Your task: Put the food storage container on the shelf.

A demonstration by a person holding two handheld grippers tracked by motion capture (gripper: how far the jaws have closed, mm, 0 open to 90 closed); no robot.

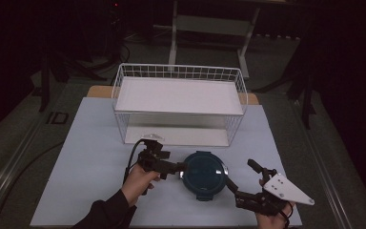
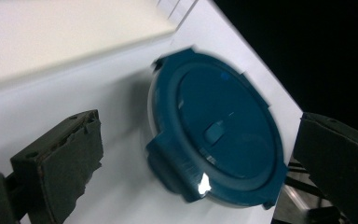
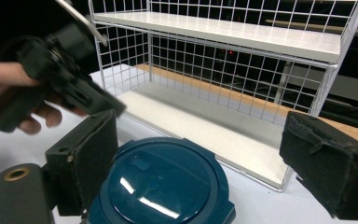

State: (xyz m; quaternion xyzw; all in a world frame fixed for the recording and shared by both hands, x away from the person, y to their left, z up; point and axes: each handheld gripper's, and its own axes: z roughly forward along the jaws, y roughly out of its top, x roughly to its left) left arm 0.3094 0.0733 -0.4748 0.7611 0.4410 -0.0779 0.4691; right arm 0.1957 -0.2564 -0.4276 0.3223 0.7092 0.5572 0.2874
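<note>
A round dark-teal container (image 1: 204,174) with a clip-on lid sits on the pale mat, just in front of the wire rack. My left gripper (image 1: 181,169) comes in from the left, its tips at the container's left rim; in the left gripper view the container (image 2: 214,130) lies ahead between wide-apart pads (image 2: 60,163). My right gripper (image 1: 242,175) stands at the container's right side, jaws spread. In the right gripper view the lid (image 3: 161,184) lies low between the pads (image 3: 86,161), the far pad well clear of it. The right gripper (image 3: 205,154) and the left gripper (image 2: 200,158) are both open.
A white wire rack (image 1: 178,71) with two white shelves stands behind the container, its lower shelf (image 3: 200,121) bare. The pale mat (image 1: 90,157) spreads to both sides. The person's left hand (image 3: 9,93) and its gripper show at the left in the right gripper view. Dark floor surrounds the table.
</note>
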